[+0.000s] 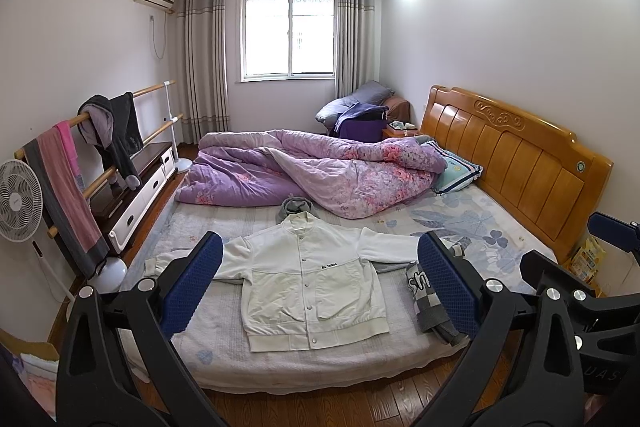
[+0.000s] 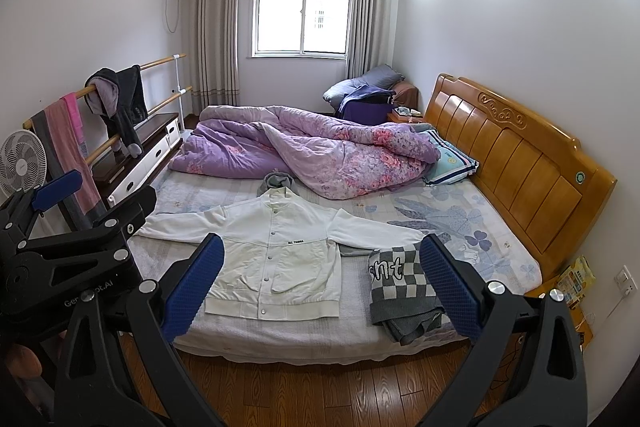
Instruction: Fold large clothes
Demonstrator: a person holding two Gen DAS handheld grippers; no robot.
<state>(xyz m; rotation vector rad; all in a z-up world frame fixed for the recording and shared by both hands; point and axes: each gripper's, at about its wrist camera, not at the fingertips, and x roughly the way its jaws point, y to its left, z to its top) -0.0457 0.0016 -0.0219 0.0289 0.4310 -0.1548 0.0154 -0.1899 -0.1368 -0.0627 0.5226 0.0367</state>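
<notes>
Right now I am holding both grippers back from the bed, over the wooden floor, with nothing between either pair of fingers. Nearest to me, the left gripper [image 1: 320, 287] is standing wide open, its blue fingers [image 1: 192, 287] framing the jacket. Beside it, the right gripper [image 2: 320, 287] is standing just as wide and empty, framing the jacket's right half and the checkered sweater [image 2: 404, 291] lying folded just to the right of it.

Ahead of the fingers, the white jacket [image 1: 312, 279] is lying flat and face up on the near part of the bed [image 1: 320, 363], buttoned, hem toward me and collar away. Its body is running away from me while the sleeves are stretching left and right across the bed, so I am judging that each gripper is facing its own sleeve, the left one sitting more squarely on the jacket.

Farther back, a purple quilt [image 1: 304, 171] is lying bunched across the bed, just past a grey garment [image 1: 296, 207] at the collar.
</notes>
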